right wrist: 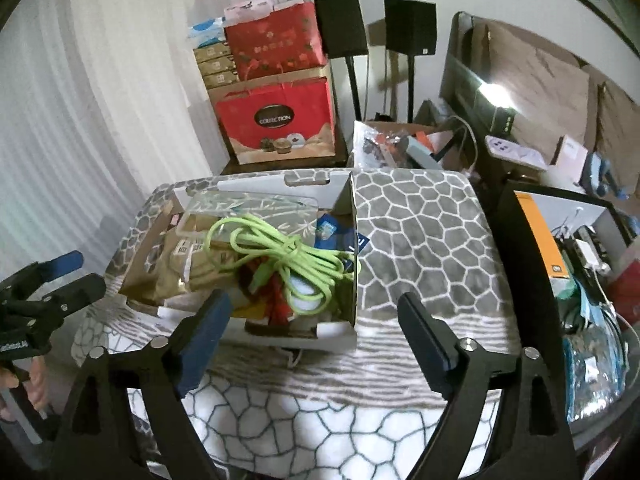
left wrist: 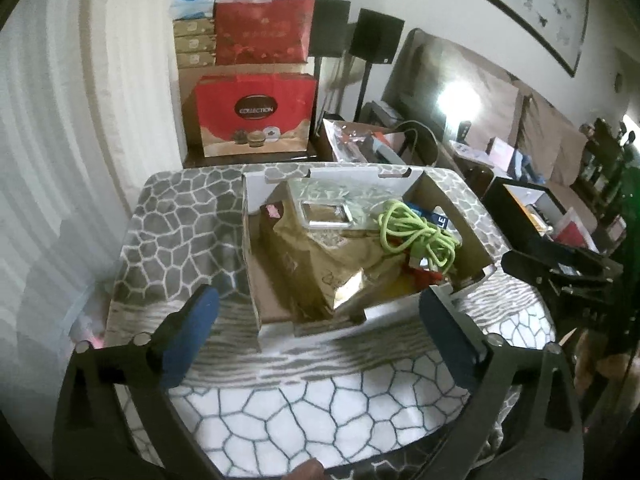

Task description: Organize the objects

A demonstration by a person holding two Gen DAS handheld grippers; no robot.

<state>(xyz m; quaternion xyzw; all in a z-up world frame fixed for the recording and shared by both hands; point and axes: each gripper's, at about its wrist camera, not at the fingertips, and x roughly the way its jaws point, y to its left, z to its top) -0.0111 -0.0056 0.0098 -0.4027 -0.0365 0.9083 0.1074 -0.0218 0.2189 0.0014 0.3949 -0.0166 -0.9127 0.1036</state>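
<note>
An open cardboard box (left wrist: 250,264) (right wrist: 354,240) stands on a table covered with a grey stone-pattern cloth (left wrist: 176,232) (right wrist: 420,240). In it lie a coiled lime-green cable (left wrist: 416,236) (right wrist: 288,256), a gold foil bag (left wrist: 320,264) (right wrist: 176,276), a clear plastic lid (left wrist: 344,196) (right wrist: 256,204), a blue packet (right wrist: 328,232) and red items (right wrist: 276,304). My left gripper (left wrist: 320,320) is open and empty, just in front of the box. My right gripper (right wrist: 316,328) is open and empty, above the box's near right corner. The left gripper also shows in the right wrist view (right wrist: 68,276).
Red gift bags (left wrist: 256,116) (right wrist: 280,116) and stacked boxes stand behind the table. Two black speakers on stands (right wrist: 344,24) are at the back wall. A cluttered box (left wrist: 368,140) and a dark shelf with items (right wrist: 560,240) lie to the right. A white curtain (left wrist: 48,160) hangs left.
</note>
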